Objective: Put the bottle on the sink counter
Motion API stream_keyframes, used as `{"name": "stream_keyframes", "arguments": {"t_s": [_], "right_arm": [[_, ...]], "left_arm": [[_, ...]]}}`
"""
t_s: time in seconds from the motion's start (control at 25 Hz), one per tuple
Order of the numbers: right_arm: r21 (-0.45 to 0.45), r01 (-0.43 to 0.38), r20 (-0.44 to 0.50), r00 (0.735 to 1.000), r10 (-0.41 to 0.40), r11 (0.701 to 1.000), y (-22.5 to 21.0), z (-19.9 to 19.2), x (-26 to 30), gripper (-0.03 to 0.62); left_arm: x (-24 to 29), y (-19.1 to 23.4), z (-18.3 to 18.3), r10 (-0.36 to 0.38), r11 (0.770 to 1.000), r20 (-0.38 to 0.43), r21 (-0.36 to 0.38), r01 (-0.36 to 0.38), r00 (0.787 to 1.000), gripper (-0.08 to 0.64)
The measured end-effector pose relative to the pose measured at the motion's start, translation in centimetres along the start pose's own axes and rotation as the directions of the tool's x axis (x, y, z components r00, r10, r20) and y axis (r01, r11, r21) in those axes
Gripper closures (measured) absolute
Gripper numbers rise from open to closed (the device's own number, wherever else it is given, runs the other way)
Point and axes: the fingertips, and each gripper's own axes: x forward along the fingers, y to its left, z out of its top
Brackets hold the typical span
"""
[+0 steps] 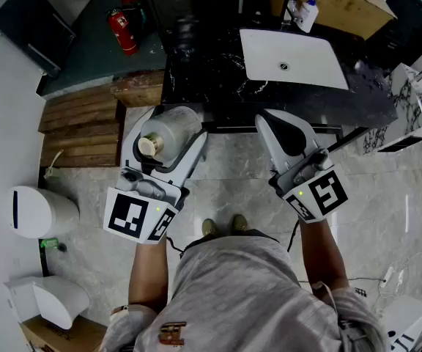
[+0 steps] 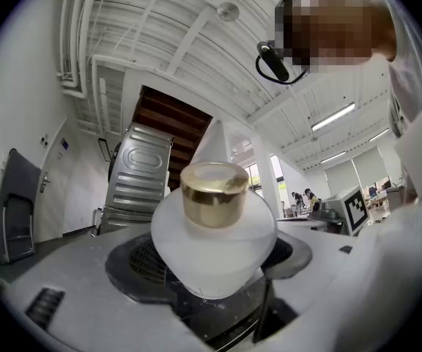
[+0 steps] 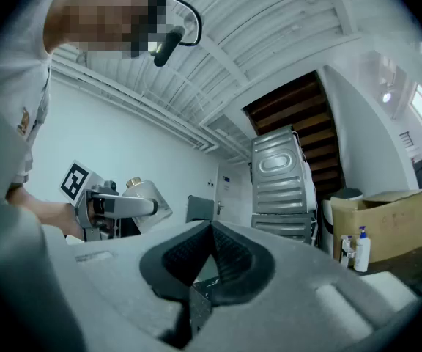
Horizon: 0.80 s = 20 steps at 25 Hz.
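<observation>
A frosted white bottle [image 1: 173, 129] with a gold cap [image 1: 149, 147] lies between the jaws of my left gripper [image 1: 178, 123], which is shut on it and holds it in the air in front of the black marble sink counter [image 1: 211, 72]. In the left gripper view the bottle [image 2: 215, 251] fills the middle with its cap [image 2: 213, 194] pointing at the camera. My right gripper [image 1: 280, 127] is shut and holds nothing. It hangs just before the counter's front edge. In the right gripper view its dark pads [image 3: 229, 259] meet, and the bottle [image 3: 151, 196] shows at the left.
A white basin [image 1: 291, 57] is set into the counter, with a pump bottle [image 1: 308, 12] and a cardboard box [image 1: 328, 2] behind it. Wooden steps [image 1: 86, 127] and a red fire extinguisher [image 1: 123, 31] lie to the left. A white bin [image 1: 39, 211] stands on the floor.
</observation>
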Motion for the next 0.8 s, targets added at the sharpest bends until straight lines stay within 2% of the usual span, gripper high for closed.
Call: {"name": "stream_keyframes", "arguments": {"t_s": [0.4,0.8], "right_arm": [[0.019,-0.037,0.021,0.999,0.036,0.999,-1.9,0.1,-0.9,0.592],[0.02,-0.09,0.023,0.996,0.09,0.996,-5.2,-0.8,-1.4,0.592]], "left_arm": [[2.0,-1.1,-0.4,0.033,0.999,-0.013,0.016,-0.032,0.999,0.232],[5.0,-1.3,-1.0,0.083,0.994,-0.035,0.068,-0.08,0.996,0.232]]}}
